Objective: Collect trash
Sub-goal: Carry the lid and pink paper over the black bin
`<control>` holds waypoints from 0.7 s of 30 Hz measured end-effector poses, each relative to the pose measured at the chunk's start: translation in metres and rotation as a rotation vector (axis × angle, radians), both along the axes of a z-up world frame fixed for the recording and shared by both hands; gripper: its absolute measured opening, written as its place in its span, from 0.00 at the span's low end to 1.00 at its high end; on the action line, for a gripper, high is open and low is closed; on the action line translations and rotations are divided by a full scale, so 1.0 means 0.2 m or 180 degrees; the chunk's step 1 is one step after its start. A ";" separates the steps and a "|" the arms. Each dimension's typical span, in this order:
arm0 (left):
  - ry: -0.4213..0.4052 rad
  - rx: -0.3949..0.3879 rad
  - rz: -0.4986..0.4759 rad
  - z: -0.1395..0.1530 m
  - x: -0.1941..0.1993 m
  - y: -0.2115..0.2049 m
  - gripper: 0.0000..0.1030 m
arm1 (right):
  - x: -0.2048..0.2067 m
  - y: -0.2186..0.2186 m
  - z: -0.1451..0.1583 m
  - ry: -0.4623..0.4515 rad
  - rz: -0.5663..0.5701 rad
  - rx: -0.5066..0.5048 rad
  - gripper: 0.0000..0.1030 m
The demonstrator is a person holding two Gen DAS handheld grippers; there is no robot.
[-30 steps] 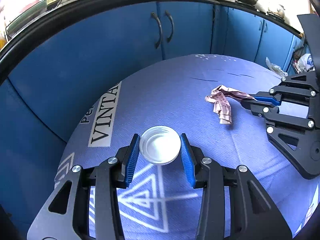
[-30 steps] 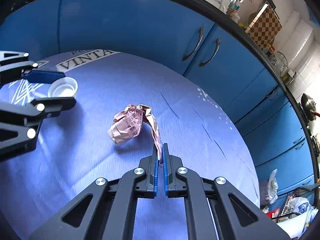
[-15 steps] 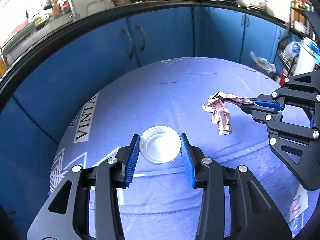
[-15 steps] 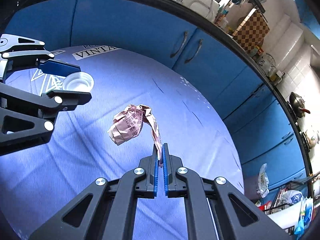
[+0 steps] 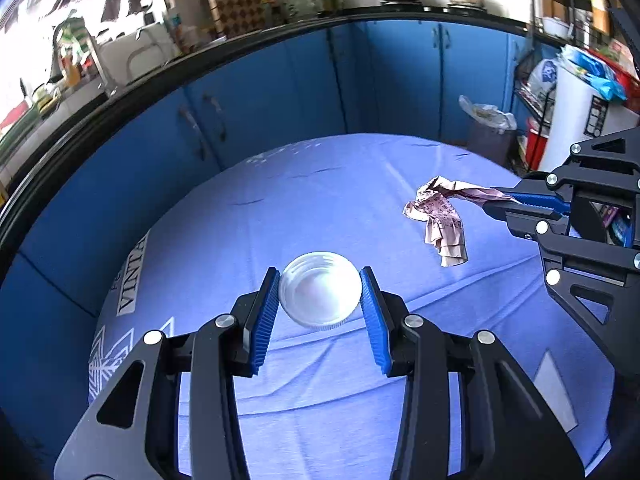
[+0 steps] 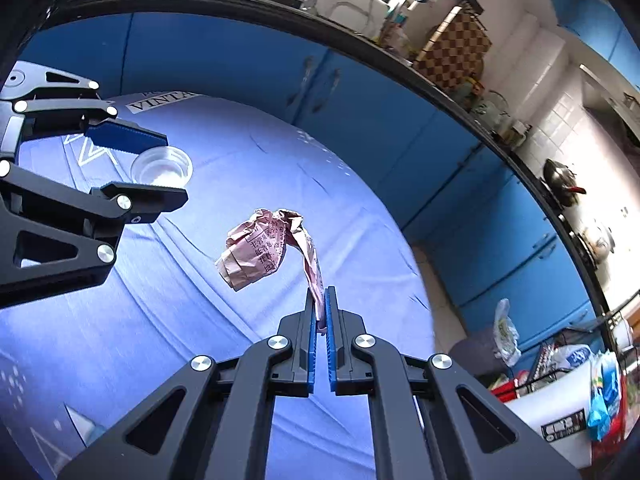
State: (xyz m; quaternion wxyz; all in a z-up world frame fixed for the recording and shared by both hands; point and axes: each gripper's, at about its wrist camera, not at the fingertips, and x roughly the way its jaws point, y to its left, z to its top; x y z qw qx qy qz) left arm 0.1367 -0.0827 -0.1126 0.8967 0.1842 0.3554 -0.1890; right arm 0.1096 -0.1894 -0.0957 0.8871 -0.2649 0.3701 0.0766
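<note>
My left gripper (image 5: 320,300) is clamped on the white plastic lid (image 5: 319,295), held clear above the blue tablecloth (image 5: 280,208). At three o'clock, my right gripper (image 6: 320,312) pinches a tail of the crumpled pink paper (image 6: 260,250); I should carry both steadily, since that thin pinch could slip.

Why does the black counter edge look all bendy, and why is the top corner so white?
Left wrist view: the fisheye lens bends the straight black counter edge into an arc, and bright daylight washes out the top left corner. Right wrist view: the same bending; the blue cupboard doors look slightly smeared, while the crumpled pink paper in the right gripper stays sharp.
</note>
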 end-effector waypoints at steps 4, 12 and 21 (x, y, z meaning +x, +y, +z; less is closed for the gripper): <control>-0.0038 0.0016 -0.0123 0.02 -0.03 -0.12 0.41 | -0.06 -0.11 0.02 -0.0057 -0.0108 -0.0012 0.04; -0.0076 0.0097 -0.0379 0.04 -0.08 -0.36 0.41 | -0.14 -0.33 0.05 -0.0123 -0.0332 -0.0012 0.04; -0.0142 0.0195 -0.0665 0.06 -0.15 -0.60 0.41 | -0.23 -0.56 0.06 -0.0173 -0.0593 0.0038 0.04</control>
